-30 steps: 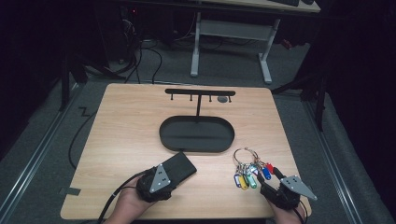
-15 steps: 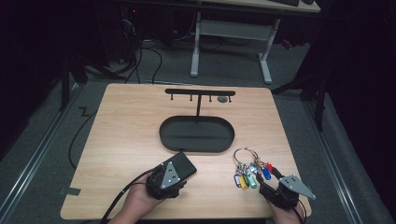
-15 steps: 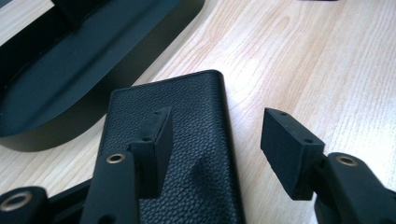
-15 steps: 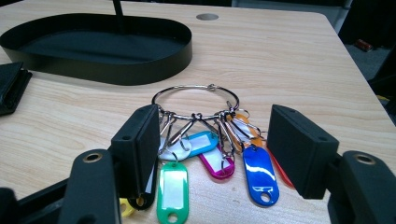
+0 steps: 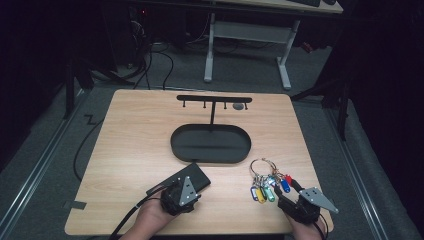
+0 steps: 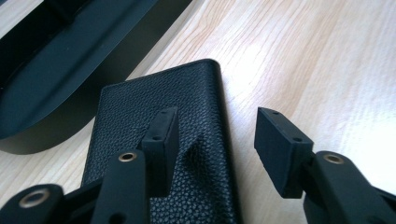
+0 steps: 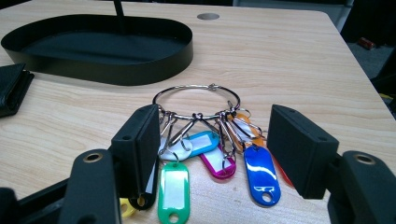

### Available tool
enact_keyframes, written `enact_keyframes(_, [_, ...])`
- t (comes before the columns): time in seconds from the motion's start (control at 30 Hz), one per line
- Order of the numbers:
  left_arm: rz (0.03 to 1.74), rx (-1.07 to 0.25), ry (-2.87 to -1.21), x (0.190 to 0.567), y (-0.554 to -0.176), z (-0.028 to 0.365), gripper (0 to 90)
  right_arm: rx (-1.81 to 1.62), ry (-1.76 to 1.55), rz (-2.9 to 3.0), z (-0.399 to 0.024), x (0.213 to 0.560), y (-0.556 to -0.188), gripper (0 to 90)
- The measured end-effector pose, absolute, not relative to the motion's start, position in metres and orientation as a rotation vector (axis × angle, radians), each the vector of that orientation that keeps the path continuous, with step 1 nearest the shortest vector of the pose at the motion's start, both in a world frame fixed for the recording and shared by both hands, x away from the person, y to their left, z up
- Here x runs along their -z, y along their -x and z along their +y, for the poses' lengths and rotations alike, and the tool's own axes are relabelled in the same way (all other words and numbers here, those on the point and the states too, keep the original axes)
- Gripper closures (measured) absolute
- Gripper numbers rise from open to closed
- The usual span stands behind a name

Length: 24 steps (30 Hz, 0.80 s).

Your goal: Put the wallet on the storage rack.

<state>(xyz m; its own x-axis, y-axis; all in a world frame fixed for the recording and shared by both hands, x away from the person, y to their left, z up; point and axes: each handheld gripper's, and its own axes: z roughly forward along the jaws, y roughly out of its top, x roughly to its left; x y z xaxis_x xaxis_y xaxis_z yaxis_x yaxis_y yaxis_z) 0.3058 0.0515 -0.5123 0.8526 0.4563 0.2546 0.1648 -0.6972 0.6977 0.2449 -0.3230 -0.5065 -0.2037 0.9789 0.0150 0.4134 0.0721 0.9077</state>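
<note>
My left hand-held gripper (image 6: 212,135) had just been closing its half-open jaws astride the long edge of the black wallet (image 6: 154,154), flat on the desk (image 5: 130,135) by the tray (image 5: 210,144), not yet pinching. I judged its grained leather light and pliable.

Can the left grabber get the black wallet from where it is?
Probably yes. The left gripper hangs right over the black wallet, its jaws just closing: one jaw sits above the leather, the other past the wallet's edge over the bare table. Nothing lies between. The pads don't look pressed on it yet.
</note>
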Motion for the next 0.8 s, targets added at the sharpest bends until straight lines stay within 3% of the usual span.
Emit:
enact_keyframes(0.4, [0.306,-0.842,-2.422,0.526,-0.293,0.037,58.6,-1.111,-1.405,1.698,-0.324,0.506,-0.244,35.7])
enact_keyframes(0.8, [0.29,-0.86,-2.406,0.526,-0.292,0.04,69.5,-1.122,-1.418,1.691,-0.325,0.506,-0.244,35.7])
